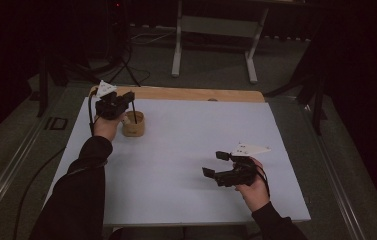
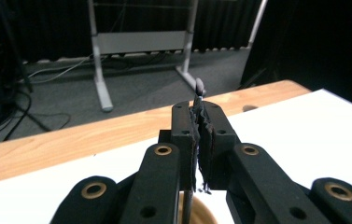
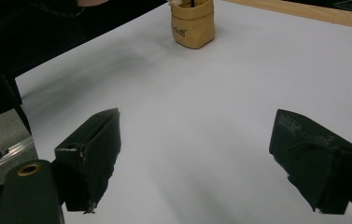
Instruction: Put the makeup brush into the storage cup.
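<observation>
Two black two-jaw grippers are in hand over the white table sheet (image 1: 186, 165). Lighting is dim in the high view, so fine detail is hard to read.

Left gripper (image 1: 128, 97): its jaws are pressed together on a thin dark pen-like stick (image 1: 134, 111), which stands nearly upright with its lower end inside the small tan cup-shaped holder (image 1: 133, 125). In the left gripper view the stick's rounded top (image 2: 199, 86) pokes out above the jaw tips; its shaft is mostly hidden between the pads, and the holder's rim (image 2: 201, 215) is cut off at the bottom edge. What else sits inside the holder cannot be made out.

The holder stands at the far left of the sheet, near the bare wooden table edge (image 1: 191, 94). In the right gripper view its top (image 3: 192, 21) is cut off by the frame edge.

Left hand (image 1: 107, 125) is raised beside the holder, forearm in a dark sleeve (image 1: 78, 190) reaching forward.

Right gripper (image 1: 215, 165): jaws spread wide, nothing between them, hovering low over bare sheet at the near right and pointing leftward. Right hand (image 1: 253, 187) grips it from behind.
</observation>
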Demonstrator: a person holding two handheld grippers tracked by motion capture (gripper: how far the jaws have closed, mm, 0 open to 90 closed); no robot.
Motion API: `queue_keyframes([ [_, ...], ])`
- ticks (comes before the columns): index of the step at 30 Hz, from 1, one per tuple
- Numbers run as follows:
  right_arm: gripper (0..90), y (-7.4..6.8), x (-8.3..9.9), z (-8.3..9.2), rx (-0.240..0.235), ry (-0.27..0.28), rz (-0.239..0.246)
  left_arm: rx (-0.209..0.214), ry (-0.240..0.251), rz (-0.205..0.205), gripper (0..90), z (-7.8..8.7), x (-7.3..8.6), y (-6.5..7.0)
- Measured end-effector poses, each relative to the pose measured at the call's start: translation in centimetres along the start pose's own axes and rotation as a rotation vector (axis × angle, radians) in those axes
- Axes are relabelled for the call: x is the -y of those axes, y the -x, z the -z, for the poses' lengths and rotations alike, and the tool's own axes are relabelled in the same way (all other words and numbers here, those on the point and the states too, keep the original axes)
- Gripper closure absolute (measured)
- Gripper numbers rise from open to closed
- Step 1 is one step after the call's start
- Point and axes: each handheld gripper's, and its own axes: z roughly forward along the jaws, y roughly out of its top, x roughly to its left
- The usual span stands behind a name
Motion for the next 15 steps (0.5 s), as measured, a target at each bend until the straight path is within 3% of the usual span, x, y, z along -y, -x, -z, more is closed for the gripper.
queue_keyframes([
  [7,16.4,0.0,0.1,-0.1,0.001,-0.004,0.000,-0.009,-0.056,0.018,84.9,-0.5,0.9,-0.1],
  [15,16.5,0.2,0.1,0.0,0.005,0.001,-0.003,-0.015,-0.089,0.024,84.9,-0.8,1.2,0.0],
])
